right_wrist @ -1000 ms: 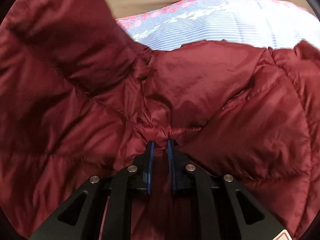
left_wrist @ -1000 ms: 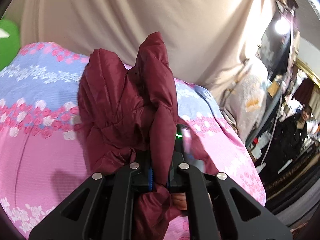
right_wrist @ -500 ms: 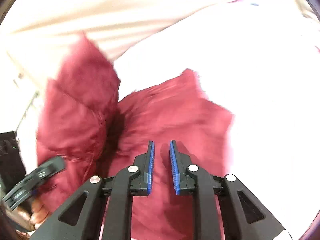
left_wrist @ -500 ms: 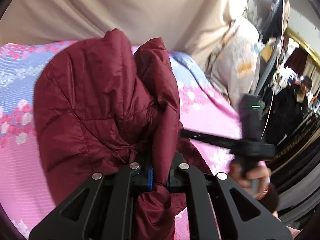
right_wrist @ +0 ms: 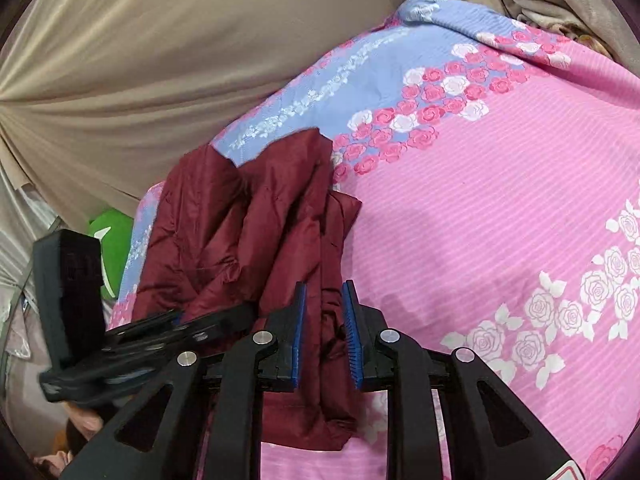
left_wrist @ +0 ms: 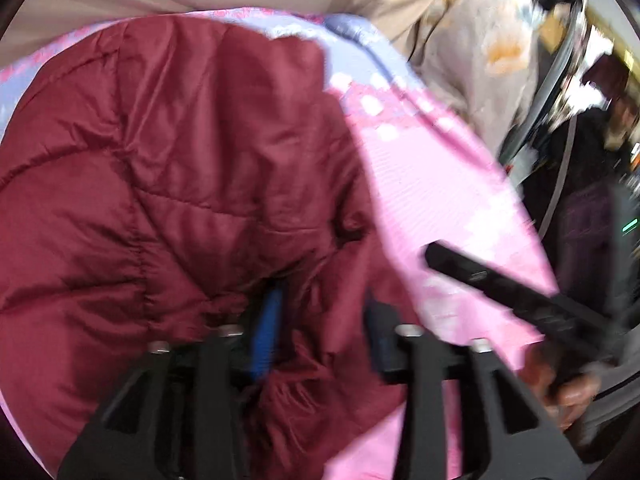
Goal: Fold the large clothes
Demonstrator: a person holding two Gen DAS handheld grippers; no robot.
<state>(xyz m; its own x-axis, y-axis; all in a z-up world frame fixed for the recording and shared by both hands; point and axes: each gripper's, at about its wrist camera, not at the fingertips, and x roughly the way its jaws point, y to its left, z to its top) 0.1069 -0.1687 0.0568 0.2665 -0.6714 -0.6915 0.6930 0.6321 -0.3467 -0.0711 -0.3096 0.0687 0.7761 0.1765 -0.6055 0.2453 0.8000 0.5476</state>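
Both wrist views look down, close, on the jacket (left_wrist: 192, 184).

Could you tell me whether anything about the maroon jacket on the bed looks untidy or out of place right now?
Yes. The maroon puffer jacket lies bunched in uneven ridges near the bedspread's left edge, not flat. A crumpled end trails between the right gripper's open jaws. The left gripper has just been opening, with fabric between its jaws.
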